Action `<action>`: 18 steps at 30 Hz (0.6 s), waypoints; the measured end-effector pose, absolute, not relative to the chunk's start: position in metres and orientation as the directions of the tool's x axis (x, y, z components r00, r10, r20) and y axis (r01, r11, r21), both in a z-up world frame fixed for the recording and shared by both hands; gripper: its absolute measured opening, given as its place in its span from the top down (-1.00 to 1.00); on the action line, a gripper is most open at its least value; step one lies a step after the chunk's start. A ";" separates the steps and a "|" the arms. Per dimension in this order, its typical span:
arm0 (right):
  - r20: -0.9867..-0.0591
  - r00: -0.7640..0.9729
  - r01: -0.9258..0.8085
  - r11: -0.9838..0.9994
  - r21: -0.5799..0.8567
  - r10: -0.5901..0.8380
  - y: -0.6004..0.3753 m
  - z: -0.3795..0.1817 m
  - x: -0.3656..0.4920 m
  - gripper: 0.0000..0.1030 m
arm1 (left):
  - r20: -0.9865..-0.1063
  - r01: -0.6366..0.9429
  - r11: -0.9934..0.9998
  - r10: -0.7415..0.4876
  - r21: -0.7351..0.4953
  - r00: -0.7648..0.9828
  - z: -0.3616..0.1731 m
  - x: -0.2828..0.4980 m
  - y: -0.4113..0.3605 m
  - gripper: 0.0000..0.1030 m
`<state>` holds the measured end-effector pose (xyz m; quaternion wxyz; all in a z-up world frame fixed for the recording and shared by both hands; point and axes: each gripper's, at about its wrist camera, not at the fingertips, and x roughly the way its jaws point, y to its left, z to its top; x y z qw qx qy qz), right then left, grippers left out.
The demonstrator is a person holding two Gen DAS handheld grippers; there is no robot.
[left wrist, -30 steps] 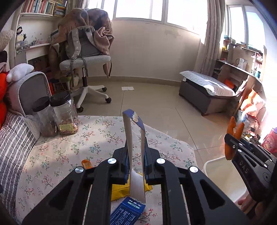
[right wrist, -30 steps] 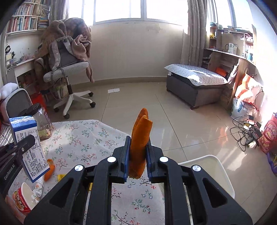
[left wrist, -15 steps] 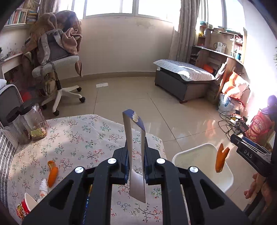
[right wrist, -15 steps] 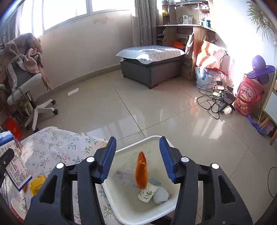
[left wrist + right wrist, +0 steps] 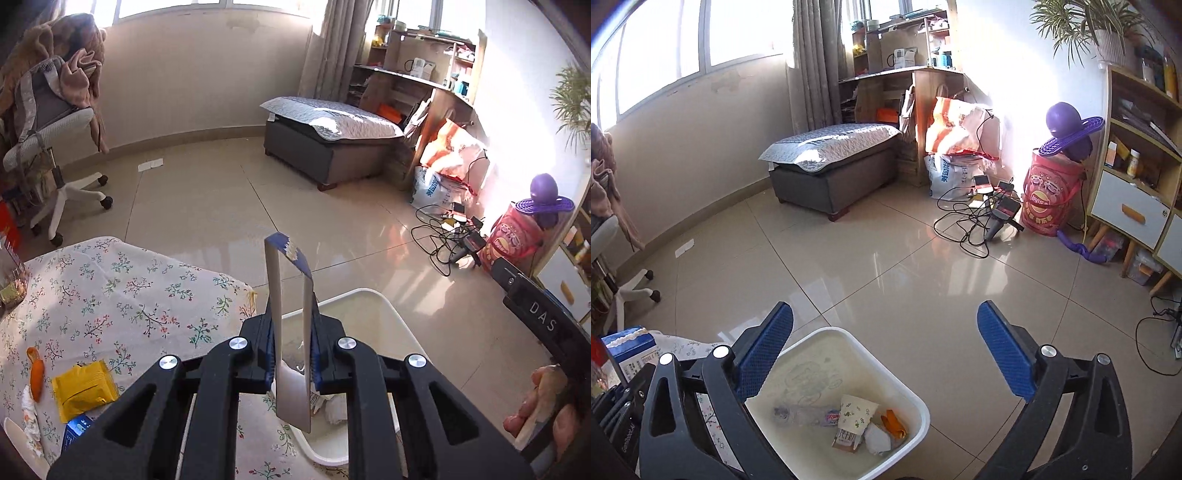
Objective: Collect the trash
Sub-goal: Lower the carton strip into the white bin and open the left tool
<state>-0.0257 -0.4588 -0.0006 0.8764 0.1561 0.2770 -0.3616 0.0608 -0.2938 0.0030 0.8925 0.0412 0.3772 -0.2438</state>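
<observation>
The left gripper (image 5: 291,354) holds a flattened blue-and-white carton (image 5: 290,314) edge-on, its jaws closed on the two broad faces. The carton's long axis runs upright along the fingers, and its lower end hangs below the jaws. Directly beyond and below stands the white trash bin (image 5: 402,332) on the floor, its near rim just beside the corner of the tabletop (image 5: 122,291) with the floral cloth. The carton's lower end overlaps the bin's mouth in this view, so release appears to need little further travel; whether it lies fully inside the rim cannot be told.

The right gripper (image 5: 884,352) hovers over the same bin with jaws wide and empty. In the bin (image 5: 916,402) lie an orange peel (image 5: 894,424), a paper cup (image 5: 857,411) and a crushed clear bottle (image 5: 805,413).

On the tabletop remain a yellow packet (image 5: 83,384), an orange scrap (image 5: 36,373) and a blue box (image 5: 75,435) towards the left, nearer the left gripper. Open floor surrounds the bin's far sides.
</observation>
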 end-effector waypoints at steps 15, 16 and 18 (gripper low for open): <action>-0.609 0.515 0.804 0.585 0.101 -0.603 -0.495 -0.006 -0.048 -0.86 | -0.778 0.505 0.832 -0.470 -0.232 0.417 -0.028 0.067 -0.343 -0.03; -0.608 0.516 0.802 0.589 0.097 -0.604 -0.493 -0.006 -0.046 -0.86 | -0.778 0.495 0.835 -0.471 -0.240 0.417 -0.028 0.068 -0.340 -0.18; -0.605 0.520 0.798 0.596 0.092 -0.603 -0.489 -0.005 -0.044 -0.86 | -0.777 0.479 0.843 -0.465 -0.243 0.424 -0.028 0.068 -0.334 -0.29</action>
